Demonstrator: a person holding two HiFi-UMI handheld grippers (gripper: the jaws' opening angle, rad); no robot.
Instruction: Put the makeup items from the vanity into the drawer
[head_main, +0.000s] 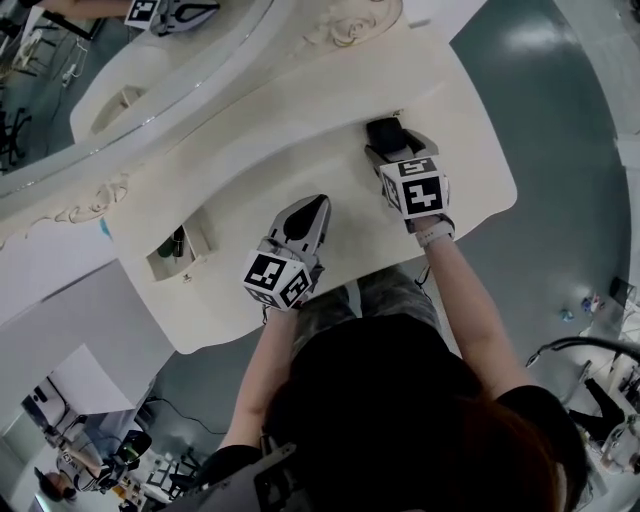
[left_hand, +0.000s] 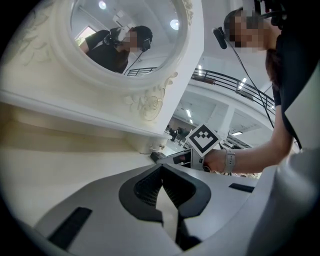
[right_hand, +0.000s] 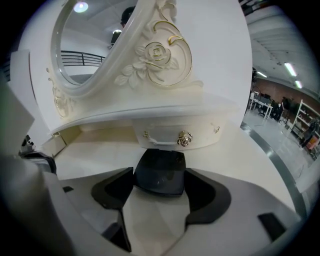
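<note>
Only the head view shows the open drawer (head_main: 205, 238), set into the left end of the cream tabletop (head_main: 345, 180). Something dark lies inside it, perhaps one item, perhaps two; it is too small to count. The right gripper view alone shows a small closed drawer (right_hand: 165, 134) with one gold rose knob (right_hand: 185, 140) under the mirror (right_hand: 75, 45). Just before it, one black compact (right_hand: 160, 172) lies flat on the tabletop, well apart from the open drawer. The right tongs (head_main: 388, 140) stand wide apart, one jaw on each side of the compact. The left tongs (left_hand: 161, 169) are closed together on nothing, above bare tabletop. There are two marker cubes (head_main: 415, 187), one on each gripper, bearing black-and-white square patterns.
</note>
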